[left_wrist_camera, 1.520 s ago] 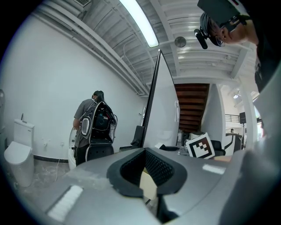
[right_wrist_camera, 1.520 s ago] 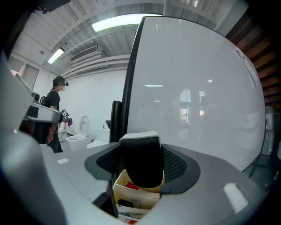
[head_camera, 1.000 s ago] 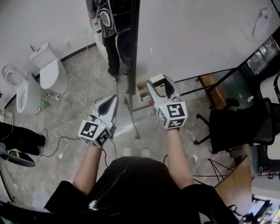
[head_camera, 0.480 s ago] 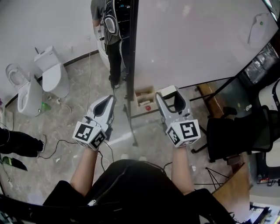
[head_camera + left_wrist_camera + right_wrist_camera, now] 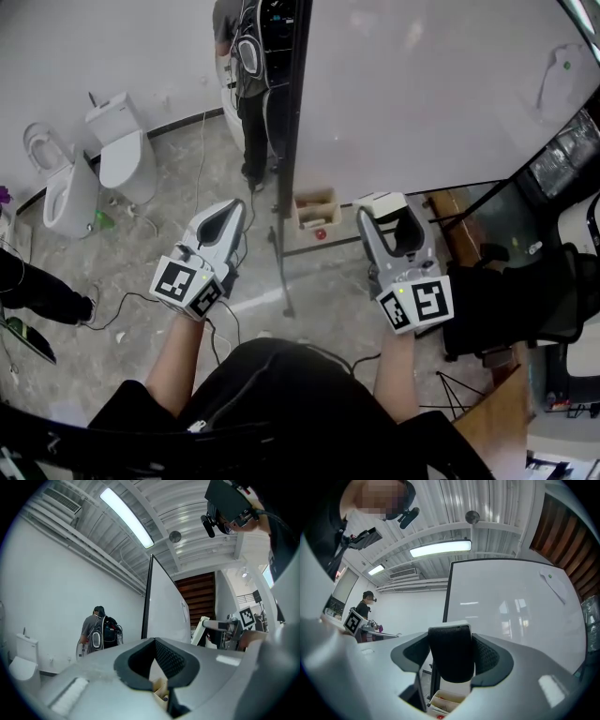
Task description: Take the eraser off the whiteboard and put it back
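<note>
The eraser (image 5: 380, 201), a white block with black felt (image 5: 450, 658), sits between the jaws of my right gripper (image 5: 395, 216), which is shut on it. The gripper holds it in the air just below the bottom edge of the big whiteboard (image 5: 422, 94), apart from the board. In the right gripper view the whiteboard (image 5: 511, 616) fills the background behind the eraser. My left gripper (image 5: 232, 208) is shut with nothing in it and hovers left of the board's black side frame (image 5: 292, 141). From the left gripper view (image 5: 152, 641) the whiteboard (image 5: 164, 616) appears edge-on.
A white object with a green dot (image 5: 562, 67) sticks to the board's upper right. A small wooden box (image 5: 316, 208) lies at the board's foot. Two toilets (image 5: 122, 141) stand at the left, a person with a backpack (image 5: 248, 56) behind, a black chair (image 5: 525, 291) at the right.
Both grippers have risen. My right gripper has carried the eraser to the right, under the whiteboard's lower edge. The left gripper has shifted only a little.
</note>
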### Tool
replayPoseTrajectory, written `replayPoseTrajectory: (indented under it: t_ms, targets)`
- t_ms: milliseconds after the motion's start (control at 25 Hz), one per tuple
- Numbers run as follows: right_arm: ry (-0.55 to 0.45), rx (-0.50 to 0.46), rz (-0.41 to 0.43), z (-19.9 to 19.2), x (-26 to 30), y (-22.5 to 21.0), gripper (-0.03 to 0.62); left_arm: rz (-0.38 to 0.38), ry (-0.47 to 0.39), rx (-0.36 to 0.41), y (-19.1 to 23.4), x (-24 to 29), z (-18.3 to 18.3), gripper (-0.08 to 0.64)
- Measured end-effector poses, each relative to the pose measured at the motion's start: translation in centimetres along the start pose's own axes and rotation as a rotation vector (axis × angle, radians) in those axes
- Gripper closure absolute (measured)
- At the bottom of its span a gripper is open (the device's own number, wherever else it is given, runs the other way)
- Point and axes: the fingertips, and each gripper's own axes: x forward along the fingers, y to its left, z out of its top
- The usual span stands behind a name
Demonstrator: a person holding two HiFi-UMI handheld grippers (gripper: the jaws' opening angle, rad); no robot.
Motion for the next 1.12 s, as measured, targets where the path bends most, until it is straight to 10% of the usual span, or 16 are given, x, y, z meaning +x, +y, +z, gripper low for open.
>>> replayPoseTrajectory:
  t_ms: [1120]
  targets:
    - [-0.021,0.022,0.034,0.8,0.9,0.3,0.311,0.011,-0.002,0.009,1.7,0.4,0.4,0.555]
